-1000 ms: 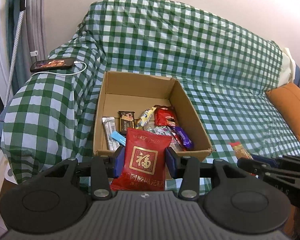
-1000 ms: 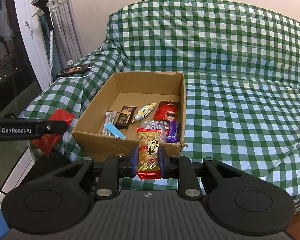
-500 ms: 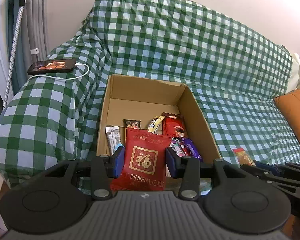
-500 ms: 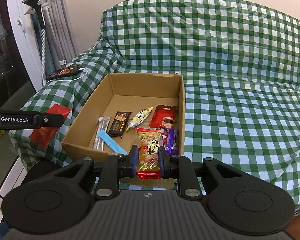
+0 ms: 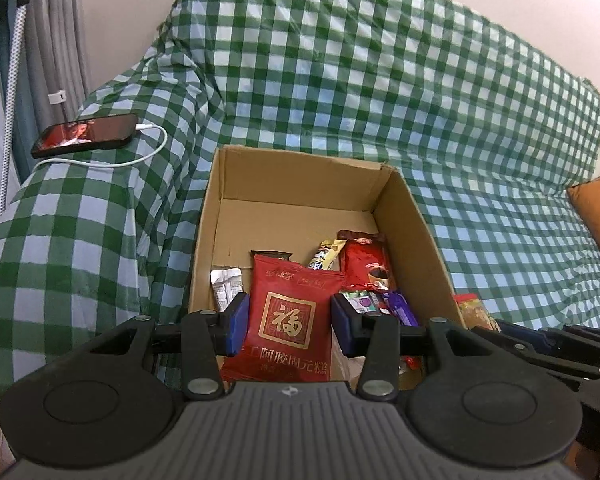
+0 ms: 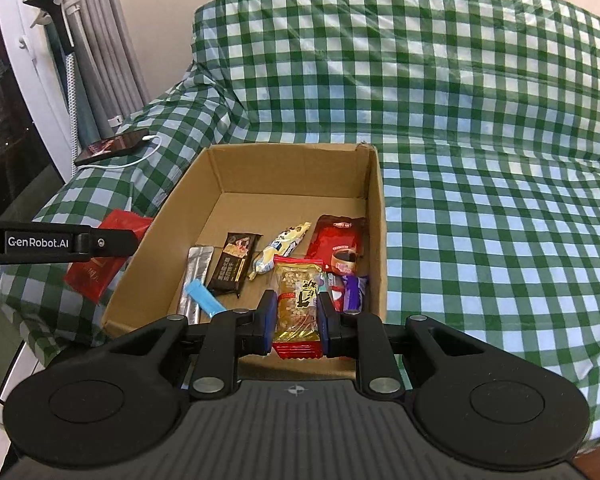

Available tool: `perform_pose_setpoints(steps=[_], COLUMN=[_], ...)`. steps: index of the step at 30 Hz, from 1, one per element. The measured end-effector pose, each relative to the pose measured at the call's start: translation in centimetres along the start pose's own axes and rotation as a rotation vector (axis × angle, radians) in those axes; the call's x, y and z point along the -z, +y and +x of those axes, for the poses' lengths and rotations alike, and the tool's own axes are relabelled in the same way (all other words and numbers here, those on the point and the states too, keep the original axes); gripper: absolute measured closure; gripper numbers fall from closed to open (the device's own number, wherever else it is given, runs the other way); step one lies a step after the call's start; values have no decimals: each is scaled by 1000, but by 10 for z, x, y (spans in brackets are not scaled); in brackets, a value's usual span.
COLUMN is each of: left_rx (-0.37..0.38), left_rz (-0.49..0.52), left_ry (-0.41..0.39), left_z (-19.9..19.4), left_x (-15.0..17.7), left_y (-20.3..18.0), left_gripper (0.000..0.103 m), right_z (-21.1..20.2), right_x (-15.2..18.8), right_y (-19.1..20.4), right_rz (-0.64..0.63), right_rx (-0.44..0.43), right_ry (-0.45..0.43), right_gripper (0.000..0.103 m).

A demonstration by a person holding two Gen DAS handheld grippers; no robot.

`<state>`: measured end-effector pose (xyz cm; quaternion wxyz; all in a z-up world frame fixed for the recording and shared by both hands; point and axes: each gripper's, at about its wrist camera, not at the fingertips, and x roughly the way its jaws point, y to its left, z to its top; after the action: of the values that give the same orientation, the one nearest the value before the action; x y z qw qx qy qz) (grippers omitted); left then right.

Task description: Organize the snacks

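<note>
Both grippers angle down toward the box, frame centre.
Left gripper clamps a red packet; right gripper clamps a yellow snack.

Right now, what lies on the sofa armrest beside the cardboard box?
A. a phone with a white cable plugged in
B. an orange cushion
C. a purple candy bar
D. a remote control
A: the phone rests on the checked armrest left of the cardboard box, with a white cable in its end.
</note>
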<state>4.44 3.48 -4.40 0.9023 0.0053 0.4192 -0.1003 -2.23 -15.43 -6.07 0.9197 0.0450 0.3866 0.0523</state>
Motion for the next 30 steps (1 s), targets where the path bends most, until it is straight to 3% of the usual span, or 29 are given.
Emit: perform_pose_setpoints(steps=[11,30], left_rx=[-24,-71], left_rz=[42,85], left_ry=[75,159], left_z=[63,135], left_x=[-27,-38], left_y=[-11,-11], left_gripper=[54,54], right_z=[60,132], right_x=[-27,-45], right_y=[-12,-23], right_rz=[29,52], right_rx=[5,6], right_ry=[19,77], right_gripper=[80,80])
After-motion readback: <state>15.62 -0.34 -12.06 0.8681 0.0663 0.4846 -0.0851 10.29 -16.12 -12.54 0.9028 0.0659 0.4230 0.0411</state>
